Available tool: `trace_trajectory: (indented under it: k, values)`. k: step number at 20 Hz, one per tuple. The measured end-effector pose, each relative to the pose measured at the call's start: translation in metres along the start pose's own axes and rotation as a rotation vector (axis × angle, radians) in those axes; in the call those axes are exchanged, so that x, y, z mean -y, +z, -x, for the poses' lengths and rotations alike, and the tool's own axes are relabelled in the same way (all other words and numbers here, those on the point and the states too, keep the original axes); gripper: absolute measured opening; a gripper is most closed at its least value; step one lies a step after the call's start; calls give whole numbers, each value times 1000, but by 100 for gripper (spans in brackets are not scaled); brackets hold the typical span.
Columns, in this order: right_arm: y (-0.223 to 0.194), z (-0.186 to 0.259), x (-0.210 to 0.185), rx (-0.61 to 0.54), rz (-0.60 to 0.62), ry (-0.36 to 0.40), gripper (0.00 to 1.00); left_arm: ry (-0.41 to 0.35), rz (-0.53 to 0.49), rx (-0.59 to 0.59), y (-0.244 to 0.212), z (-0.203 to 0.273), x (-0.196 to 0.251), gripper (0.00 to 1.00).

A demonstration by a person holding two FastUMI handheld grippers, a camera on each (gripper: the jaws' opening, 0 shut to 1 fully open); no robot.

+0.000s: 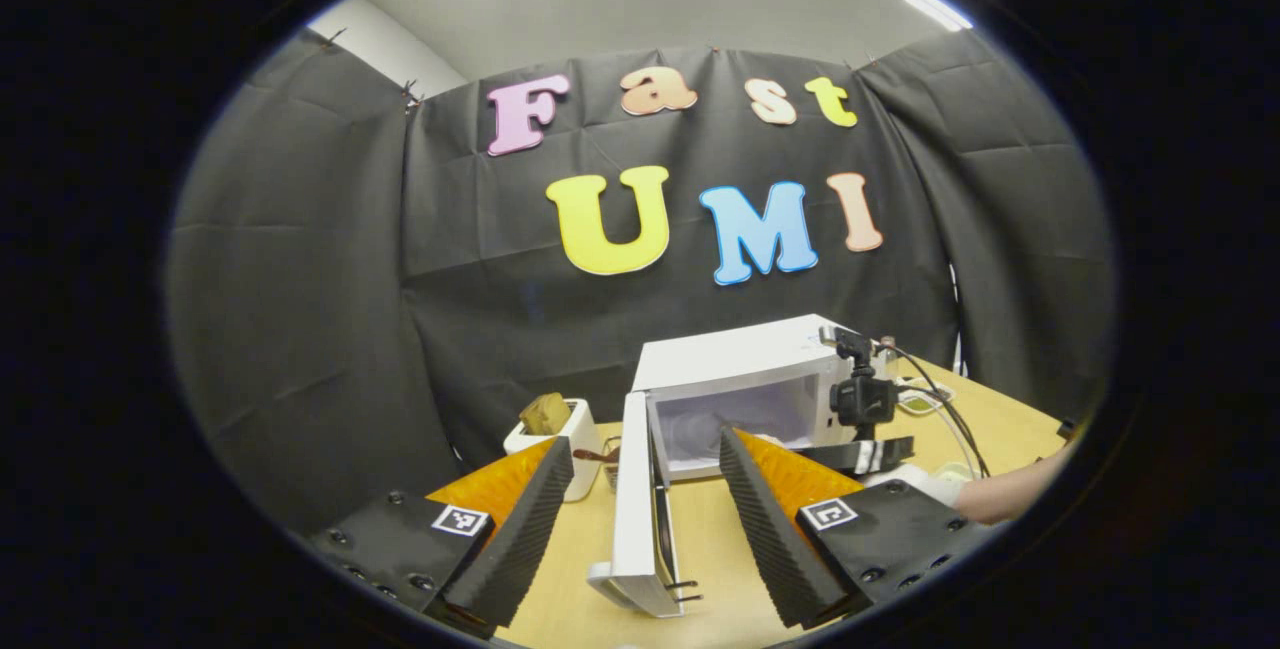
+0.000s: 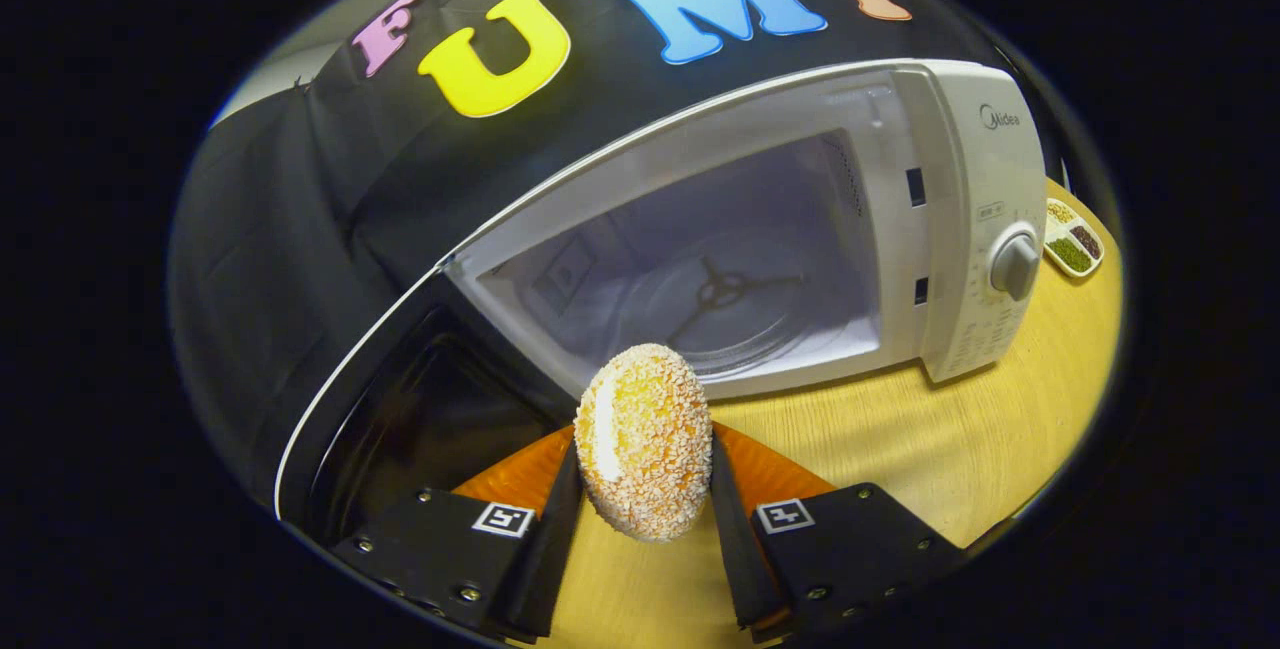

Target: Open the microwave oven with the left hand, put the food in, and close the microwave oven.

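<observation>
A: In the left gripper view, what do we see, from the left?

B: A white toaster (image 1: pixel 556 437) with bread (image 1: pixel 545 413) poking out of it, on the wooden table (image 1: pixel 712 539). Next comes the microwave door (image 1: pixel 636 504), swung wide and seen edge-on. Our left gripper (image 1: pixel 647 507) is spread, with a finger on each side of that door; neither touches it as far as we can tell.

A: And behind it?

B: The microwave (image 1: pixel 735 369), its cavity open. To its right we see the right gripper (image 1: pixel 862 409) before the opening, held by a hand (image 1: pixel 985 494).

A: Now the right gripper view.

B: The door (image 2: pixel 400 429) hangs open at the left, dark inner face towards us. In the middle, our right gripper (image 2: pixel 645 489) pinches the food (image 2: pixel 645 441), an oval, crumb-coated piece, with both fingers pressed on its sides. It sits over the table (image 2: pixel 900 439), just in front of the cavity (image 2: pixel 700 279) and still outside it.

A: Further right?

B: The knob (image 2: pixel 1015 264) on the control panel, then a small dish (image 2: pixel 1072 239) of seeds on the table.
</observation>
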State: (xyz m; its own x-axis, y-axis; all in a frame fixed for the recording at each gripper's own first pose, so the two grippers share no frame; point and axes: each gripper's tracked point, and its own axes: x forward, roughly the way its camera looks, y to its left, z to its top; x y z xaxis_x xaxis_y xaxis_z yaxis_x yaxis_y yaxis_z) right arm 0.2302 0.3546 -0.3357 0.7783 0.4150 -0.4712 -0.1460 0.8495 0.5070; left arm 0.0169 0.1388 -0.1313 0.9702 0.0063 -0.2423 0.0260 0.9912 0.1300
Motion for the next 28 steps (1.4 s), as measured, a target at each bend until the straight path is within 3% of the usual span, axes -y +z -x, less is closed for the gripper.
trace_trajectory:
  k: [3, 5, 6, 8, 15, 17, 18, 20, 24, 28]
  values:
    - [16, -38, -2, 83, -83, -39, 63, 2, -17, -1, -11, -14, -5, 100]
    - [28, -57, 7, 155, -75, -93, 66, -11, -10, 18, -12, -21, -1, 94]
    - [33, -66, 11, 181, -85, -117, 66, -13, -14, 25, -13, -25, -2, 100]
    - [40, -83, 16, 228, -140, -136, 63, -12, -25, 26, -18, -27, -4, 100]
    - [57, -113, 45, 342, -103, -290, 66, -30, -75, 5, -38, -33, -6, 97]
    - [57, -113, 54, 342, -94, -319, 78, -46, -73, -2, -40, -33, -1, 100]
    - [56, -114, 59, 332, -91, -333, 89, -51, -79, -1, -42, -33, 1, 97]
    - [54, -105, 57, 326, -71, -326, 98, -50, -85, 6, -39, -32, 1, 100]
    - [57, -72, 58, 324, -36, -334, 98, -40, -57, 25, -30, -33, -1, 100]
    - [70, -3, 30, 321, 72, -252, 98, -2, -47, 40, -17, -32, -10, 100]
